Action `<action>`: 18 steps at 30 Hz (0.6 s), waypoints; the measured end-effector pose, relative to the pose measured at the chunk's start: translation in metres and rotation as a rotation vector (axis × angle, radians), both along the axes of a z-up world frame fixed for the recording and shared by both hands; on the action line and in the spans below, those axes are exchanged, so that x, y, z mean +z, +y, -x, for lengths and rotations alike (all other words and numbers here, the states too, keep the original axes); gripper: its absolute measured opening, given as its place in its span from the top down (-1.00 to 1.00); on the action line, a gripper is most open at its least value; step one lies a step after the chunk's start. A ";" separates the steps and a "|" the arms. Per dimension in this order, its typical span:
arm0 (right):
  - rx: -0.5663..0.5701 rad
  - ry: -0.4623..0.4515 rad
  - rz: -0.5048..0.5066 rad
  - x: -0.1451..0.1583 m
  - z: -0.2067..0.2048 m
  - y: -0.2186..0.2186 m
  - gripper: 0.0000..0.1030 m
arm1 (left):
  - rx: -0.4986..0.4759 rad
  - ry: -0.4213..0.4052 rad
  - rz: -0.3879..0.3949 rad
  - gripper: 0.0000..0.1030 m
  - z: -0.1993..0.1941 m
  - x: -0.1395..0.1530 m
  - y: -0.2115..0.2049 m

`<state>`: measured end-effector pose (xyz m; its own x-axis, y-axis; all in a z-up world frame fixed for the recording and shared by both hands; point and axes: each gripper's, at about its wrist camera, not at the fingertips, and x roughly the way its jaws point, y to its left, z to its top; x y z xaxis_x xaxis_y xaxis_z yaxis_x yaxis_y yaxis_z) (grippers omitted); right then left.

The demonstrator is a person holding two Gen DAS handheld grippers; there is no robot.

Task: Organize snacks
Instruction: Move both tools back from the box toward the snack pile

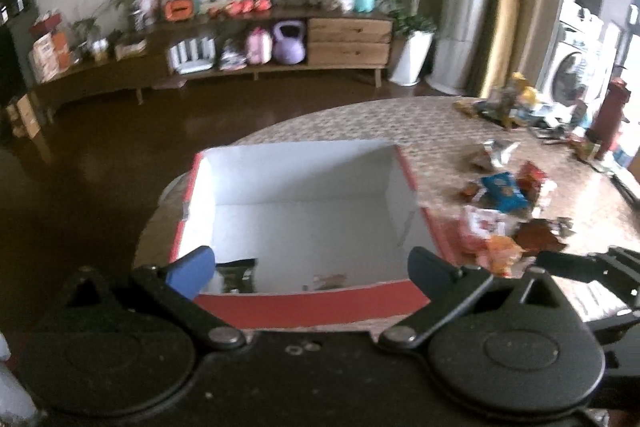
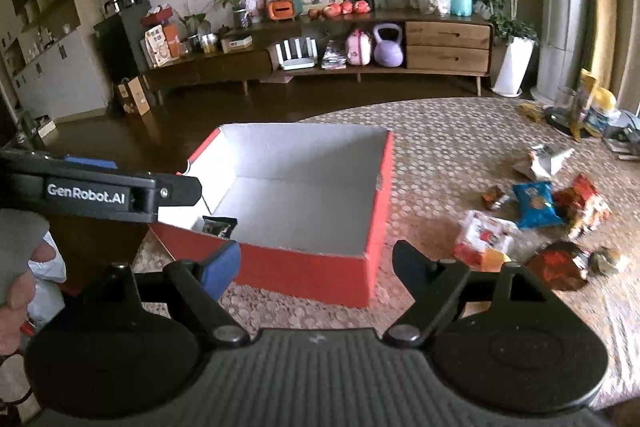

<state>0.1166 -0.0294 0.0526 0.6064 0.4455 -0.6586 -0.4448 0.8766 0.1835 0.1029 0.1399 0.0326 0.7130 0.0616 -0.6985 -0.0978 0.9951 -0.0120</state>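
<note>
- The left gripper (image 1: 312, 271), black with a blue pad on one finger, hangs over the near rim of the red cardboard box with a white inside (image 1: 304, 303); its jaws stand wide with nothing between them.
- The right gripper (image 2: 316, 263) hovers just outside the box's near wall, jaws well apart and empty.
- In the right wrist view the box sits at 12 o'clock from the gripper. One dark foil packet (image 2: 218, 227) lies in its near-left corner, and the rest of the floor looks bare.
- The loose snacks lie on the patterned table top (image 2: 440, 131) at about 2 o'clock: a blue crisp bag (image 2: 534, 205), a red-and-white pouch (image 2: 486, 235), a dark red wrapper (image 2: 556, 265) and a silvery torn packet (image 2: 542, 159), some touching or overlapping.
- These bags likely weigh little, crumple easily and are slick, with brittle contents.
- I would pinch a sealed edge or corner rather than the puffed middle, taking the outermost bag first.
</note>
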 end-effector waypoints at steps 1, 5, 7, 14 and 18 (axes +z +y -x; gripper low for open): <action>-0.004 -0.002 -0.003 0.001 0.004 -0.007 -0.62 | -0.013 -0.007 0.002 -1.00 0.002 0.002 -0.007; -0.012 -0.023 -0.002 0.005 0.015 -0.032 -0.62 | -0.062 -0.016 0.024 -1.00 0.005 0.003 -0.033; -0.024 -0.031 0.000 0.006 0.018 -0.045 -0.62 | -0.083 -0.015 0.031 -1.00 0.006 0.003 -0.045; -0.091 -0.033 0.017 -0.003 0.027 -0.099 -0.62 | -0.137 -0.005 0.082 -1.00 0.003 -0.007 -0.080; -0.131 -0.018 0.031 -0.014 0.025 -0.127 -0.62 | -0.144 0.007 0.098 -1.00 -0.004 -0.019 -0.100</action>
